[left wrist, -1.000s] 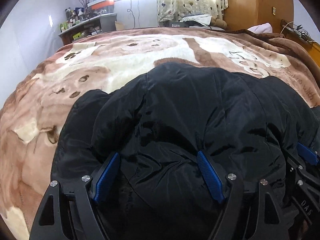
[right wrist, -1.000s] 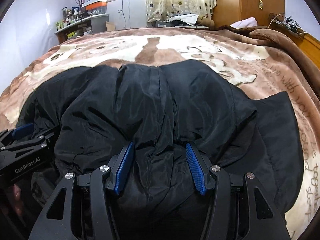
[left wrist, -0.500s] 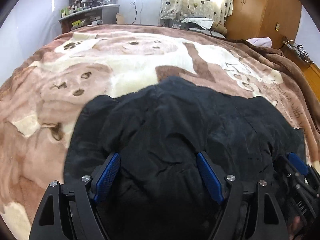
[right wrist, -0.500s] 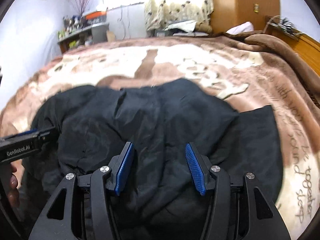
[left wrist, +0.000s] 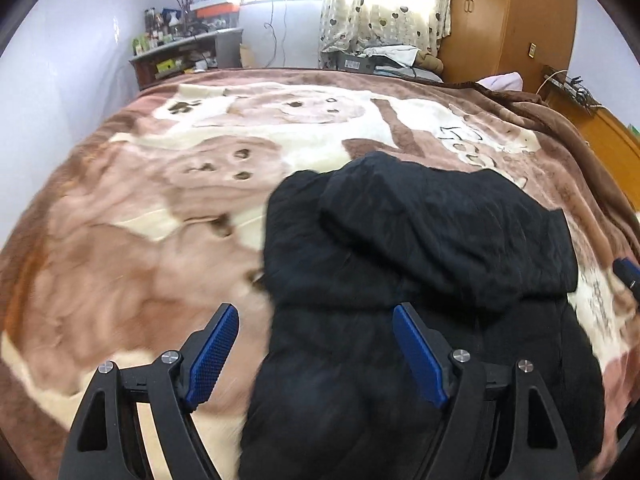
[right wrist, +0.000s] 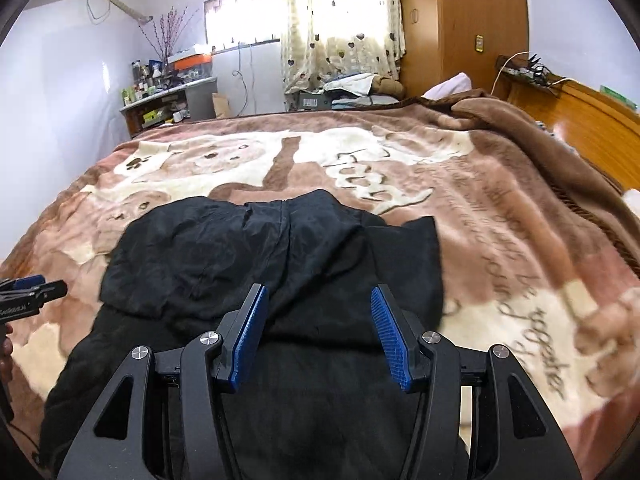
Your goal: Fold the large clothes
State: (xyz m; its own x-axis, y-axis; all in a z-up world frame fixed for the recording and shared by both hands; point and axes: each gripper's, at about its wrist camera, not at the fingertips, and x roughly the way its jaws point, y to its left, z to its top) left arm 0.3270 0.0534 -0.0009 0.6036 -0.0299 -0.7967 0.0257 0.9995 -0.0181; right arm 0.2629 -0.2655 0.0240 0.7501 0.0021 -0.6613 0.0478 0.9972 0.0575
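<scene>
Right wrist, blanket (right wrist: pixel 500 216) lettering "together", black jacket (right wrist: pixel 280 248)

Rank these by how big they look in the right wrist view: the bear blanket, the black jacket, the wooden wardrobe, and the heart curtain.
1. Bear blanket, widest by far.
2. Black jacket, though it lies nearest the camera.
3. Wooden wardrobe.
4. Heart curtain, close to the wardrobe in apparent size, so that order is unsure.
</scene>
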